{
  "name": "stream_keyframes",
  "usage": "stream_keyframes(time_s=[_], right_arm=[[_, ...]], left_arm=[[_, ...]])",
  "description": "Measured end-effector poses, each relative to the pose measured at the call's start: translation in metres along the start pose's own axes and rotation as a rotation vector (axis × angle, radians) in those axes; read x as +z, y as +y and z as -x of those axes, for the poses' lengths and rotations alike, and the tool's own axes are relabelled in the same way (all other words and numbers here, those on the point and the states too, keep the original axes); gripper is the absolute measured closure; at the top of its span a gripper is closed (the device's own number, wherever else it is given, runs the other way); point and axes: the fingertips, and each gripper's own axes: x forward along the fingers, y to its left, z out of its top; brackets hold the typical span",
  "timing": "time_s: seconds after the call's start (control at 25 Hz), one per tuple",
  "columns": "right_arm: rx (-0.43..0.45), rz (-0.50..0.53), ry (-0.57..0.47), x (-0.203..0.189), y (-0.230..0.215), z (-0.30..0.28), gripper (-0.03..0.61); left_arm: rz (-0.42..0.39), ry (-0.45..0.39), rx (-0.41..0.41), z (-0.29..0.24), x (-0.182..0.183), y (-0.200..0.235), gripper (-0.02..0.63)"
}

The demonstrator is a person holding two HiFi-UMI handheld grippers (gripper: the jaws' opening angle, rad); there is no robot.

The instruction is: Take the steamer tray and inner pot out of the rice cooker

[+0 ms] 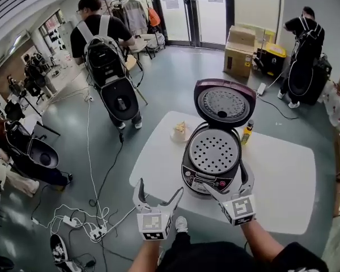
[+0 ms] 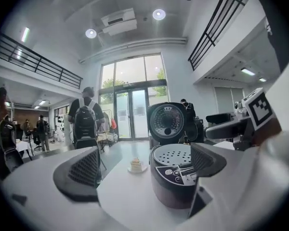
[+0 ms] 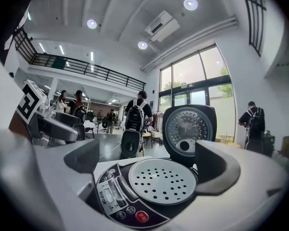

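A rice cooker (image 1: 212,166) stands with its lid (image 1: 225,103) raised on a white table (image 1: 283,177). The perforated steamer tray (image 1: 214,151) sits in its mouth, covering the inner pot, which no view shows. The right gripper (image 1: 226,181), jaws spread wide, reaches around the cooker's front control panel (image 3: 116,196), gripping nothing. The left gripper (image 1: 158,194), likewise spread and empty, hangs at the table's near edge, left of the cooker. 1 small dessert plate (image 1: 180,132) and 1 yellow bottle (image 1: 247,132) flank the lid.
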Motion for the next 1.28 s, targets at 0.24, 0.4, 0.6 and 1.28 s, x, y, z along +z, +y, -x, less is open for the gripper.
stream_keyframes(time_s=[0.24,0.4,0.6,1.28], right_arm=[[-0.153,-0.001,0.097,-0.011,-0.032,-0.027,-0.012],[-0.243,-0.011,0.183,-0.026,-0.052,-0.037,-0.012],[-0.353,-0.018,0.301,-0.049,-0.086,-0.046,-0.012],[-0.398,-0.008,0.739,-0.16,-0.155,-0.075,0.061]], left_arm=[[-0.011,0.093,-0.167,-0.071,-0.003,0.005,0.031],[-0.034,0.18,-0.272,-0.112,-0.015,0.001,0.032],[-0.047,0.302,-0.362,-0.16,-0.03,-0.006,0.04],[-0.159,0.562,-0.354,-0.25,-0.077,-0.042,0.071]])
